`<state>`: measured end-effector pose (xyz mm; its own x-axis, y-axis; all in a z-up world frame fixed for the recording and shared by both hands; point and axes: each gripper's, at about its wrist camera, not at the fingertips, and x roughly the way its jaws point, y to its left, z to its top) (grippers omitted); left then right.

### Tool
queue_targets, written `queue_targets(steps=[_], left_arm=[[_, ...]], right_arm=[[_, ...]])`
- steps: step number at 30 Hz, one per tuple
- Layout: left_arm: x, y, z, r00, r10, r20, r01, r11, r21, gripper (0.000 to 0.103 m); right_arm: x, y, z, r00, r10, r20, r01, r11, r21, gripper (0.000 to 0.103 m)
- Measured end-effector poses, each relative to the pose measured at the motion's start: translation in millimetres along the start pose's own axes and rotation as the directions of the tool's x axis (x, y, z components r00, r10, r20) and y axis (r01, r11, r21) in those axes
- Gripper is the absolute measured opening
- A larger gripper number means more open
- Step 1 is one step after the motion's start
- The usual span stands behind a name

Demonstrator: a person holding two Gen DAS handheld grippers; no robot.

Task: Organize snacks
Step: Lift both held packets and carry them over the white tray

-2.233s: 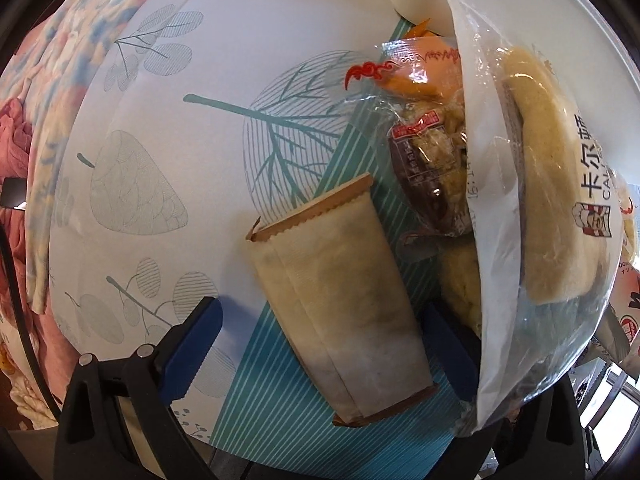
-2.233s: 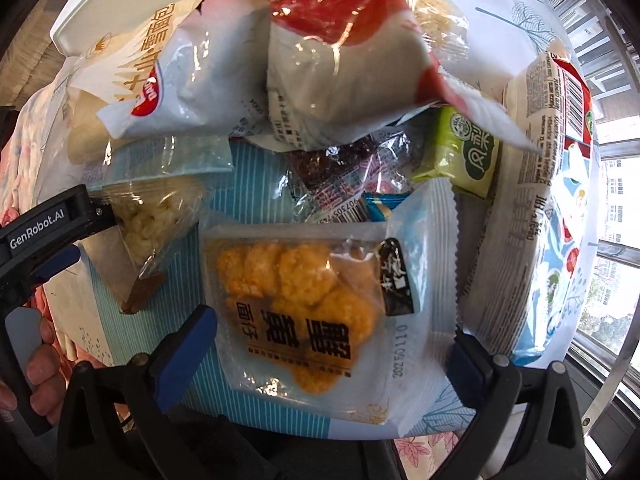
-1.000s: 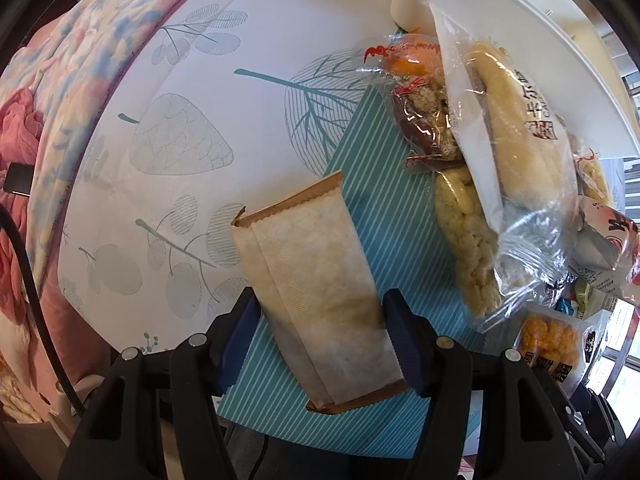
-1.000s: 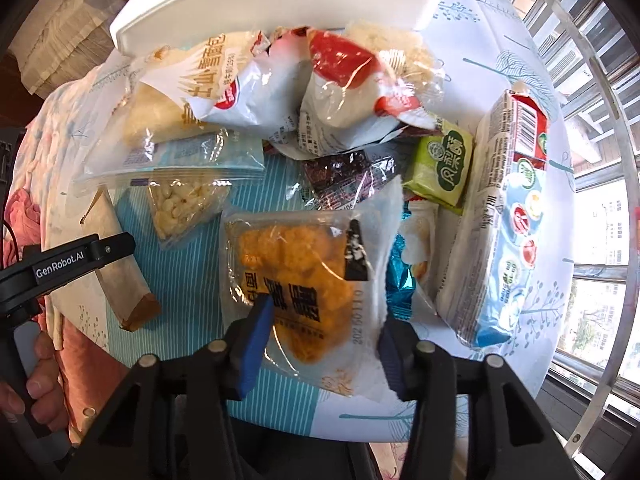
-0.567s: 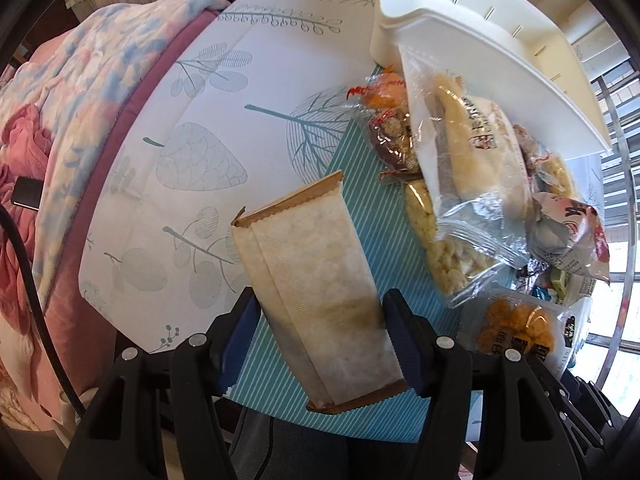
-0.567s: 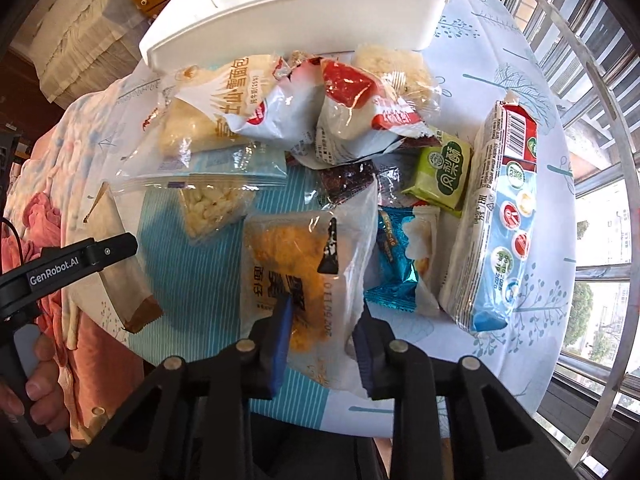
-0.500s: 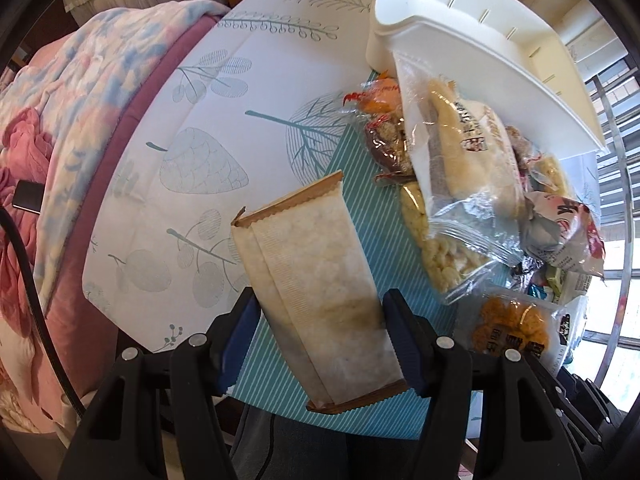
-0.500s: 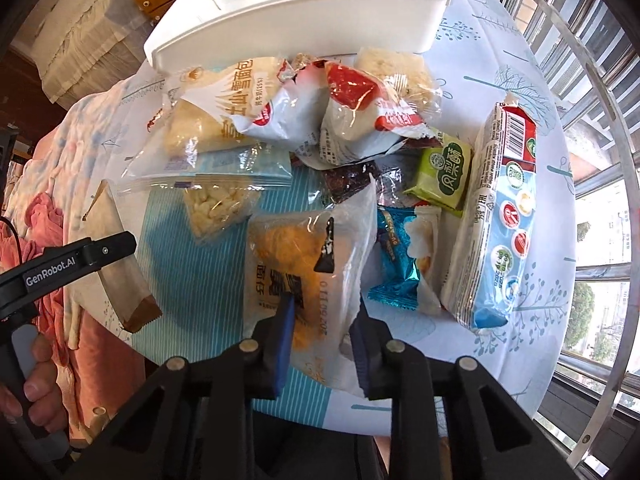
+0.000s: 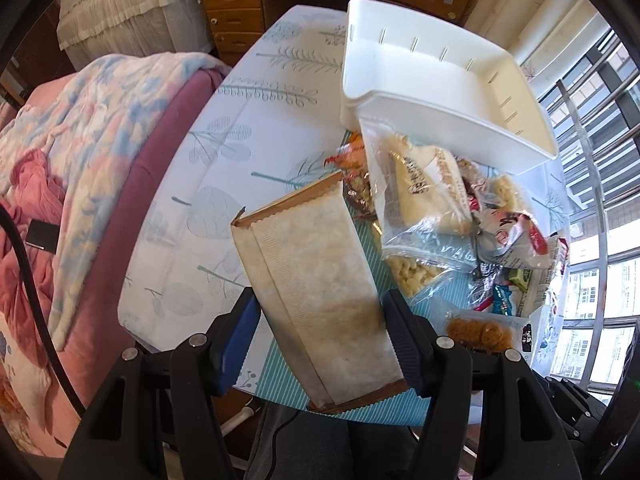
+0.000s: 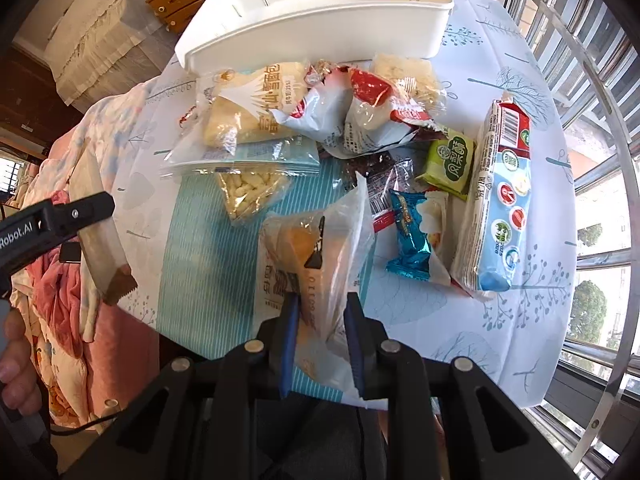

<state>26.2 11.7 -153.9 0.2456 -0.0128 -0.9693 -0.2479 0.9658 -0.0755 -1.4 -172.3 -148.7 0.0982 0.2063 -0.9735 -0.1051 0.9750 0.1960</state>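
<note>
My left gripper [image 9: 320, 304] is shut on a brown-edged paper snack packet [image 9: 312, 256] and holds it above the table's near left edge. The right wrist view shows that same packet [image 10: 102, 252] hanging from the left gripper [image 10: 80, 212]. The jaws of my right gripper [image 10: 322, 304] are closing on a clear packet of orange snacks [image 10: 304, 248]. Their pads press its sides, and it is folded up and lifted off the teal mat [image 10: 208, 248]. An empty white bin [image 10: 320, 36] stands at the far side of the table [image 9: 248, 120].
Between the bin and the grippers lies a pile: a bread bag [image 10: 256, 116], a zip bag of pale puffs [image 10: 248, 192], a red-and-white bag [image 10: 380, 116], a green packet [image 10: 450, 162], a blue packet [image 10: 412, 236] and a long cracker pack [image 10: 500, 208]. A quilted bed [image 9: 80, 152] is left, window railings [image 10: 592, 120] right.
Both grippers have risen, so more of the table and bin shows. The right jaws narrowed on the orange snack packet, which folded and lifted. The left grip stayed the same.
</note>
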Motion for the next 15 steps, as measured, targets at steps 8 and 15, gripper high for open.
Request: queue_targets(steps=[8, 15], left_arm=[[-46, -8, 23, 0.997, -0.022, 0.08, 0.018, 0.998, 0.055, 0.062], [-80, -22, 52, 0.989, -0.052, 0.139, 0.038, 0.994, 0.102, 0.062]], right_arm=[[-44, 3, 6, 0.997, 0.035, 0.067, -0.034, 0.999, -0.021, 0.022], [-75, 15, 31, 0.986, 0.057, 0.158, -0.052, 0.998, -0.034, 0.022]])
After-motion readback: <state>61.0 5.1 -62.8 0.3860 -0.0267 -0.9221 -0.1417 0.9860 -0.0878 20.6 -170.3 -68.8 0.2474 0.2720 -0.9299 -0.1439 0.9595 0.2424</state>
